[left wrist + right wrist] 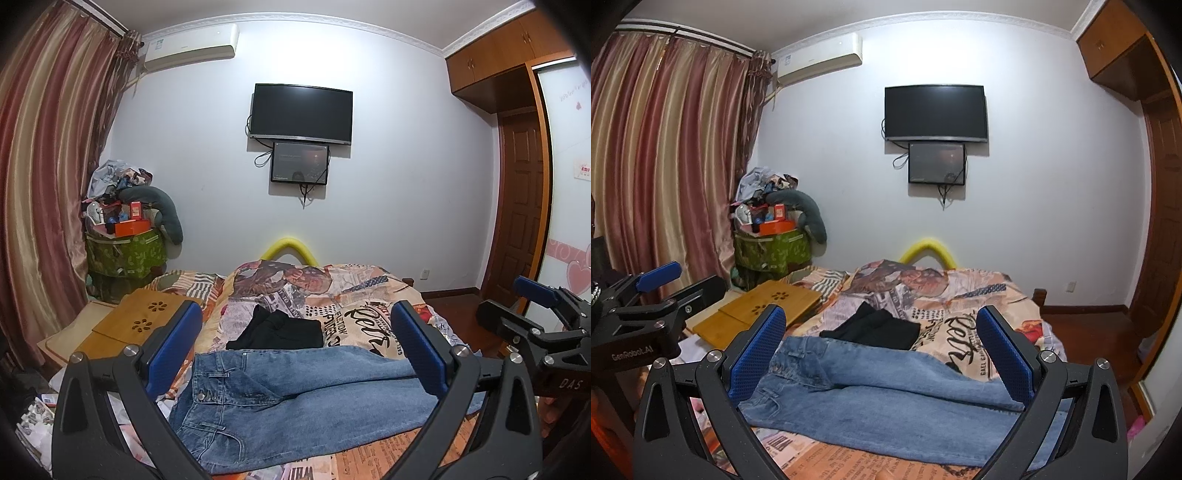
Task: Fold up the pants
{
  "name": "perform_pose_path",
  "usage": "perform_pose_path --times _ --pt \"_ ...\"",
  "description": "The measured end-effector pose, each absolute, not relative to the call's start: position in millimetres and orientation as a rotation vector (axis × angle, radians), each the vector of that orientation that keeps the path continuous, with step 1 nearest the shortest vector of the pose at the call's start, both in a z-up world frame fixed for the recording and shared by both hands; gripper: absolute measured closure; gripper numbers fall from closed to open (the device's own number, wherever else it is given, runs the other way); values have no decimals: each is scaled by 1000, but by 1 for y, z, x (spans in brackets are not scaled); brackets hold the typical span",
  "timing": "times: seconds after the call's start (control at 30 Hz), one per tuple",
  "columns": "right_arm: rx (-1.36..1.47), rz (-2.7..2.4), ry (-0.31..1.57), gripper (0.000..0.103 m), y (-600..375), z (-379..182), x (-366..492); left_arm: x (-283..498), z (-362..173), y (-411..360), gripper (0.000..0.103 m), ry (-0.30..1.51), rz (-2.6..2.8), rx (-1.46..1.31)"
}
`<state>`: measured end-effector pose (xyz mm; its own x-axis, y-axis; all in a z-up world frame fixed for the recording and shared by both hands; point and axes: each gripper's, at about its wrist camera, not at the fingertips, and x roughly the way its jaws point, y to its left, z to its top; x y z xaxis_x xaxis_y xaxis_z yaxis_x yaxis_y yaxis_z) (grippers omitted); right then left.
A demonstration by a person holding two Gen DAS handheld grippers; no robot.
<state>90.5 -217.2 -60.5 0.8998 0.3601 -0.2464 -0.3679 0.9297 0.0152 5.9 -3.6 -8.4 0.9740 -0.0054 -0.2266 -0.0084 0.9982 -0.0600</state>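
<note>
From the left wrist camera, the left gripper (297,349) hangs with its jaws spread wide and empty above the blue jeans (295,402), which lie flat across the near edge of the bed (369,295), waistband toward its left side, with a folded black garment (280,330) just behind them. From the right wrist camera, the right gripper (882,349) is likewise released and empty over the jeans (886,398), the bamboo lap tray (764,308) lying at the bed's left edge.

Left gripper (295,347): black angular frame, blue textured pads (173,347), silver screw heads at pivots. Right gripper (881,349): same build. White lettering "GenRobot.AI" on left body, "DAS" on right.
</note>
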Motion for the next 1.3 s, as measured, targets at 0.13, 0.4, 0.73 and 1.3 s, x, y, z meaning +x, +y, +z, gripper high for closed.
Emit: perform_pose_path --times 0.13,0.4,0.73,1.3 --pt "-27 375 266 1 -220 -64 102 21 -12 1 0 243 -11 -65" --pt "-27 345 322 1 -222 -72 147 80 -20 12 0 285 26 -33" --pt "5 329 399 1 -232 -87 217 204 -49 57 0 481 68 -62" --pt "-14 365 792 10 -250 -183 347 355 -207 146 32 941 207 -61"
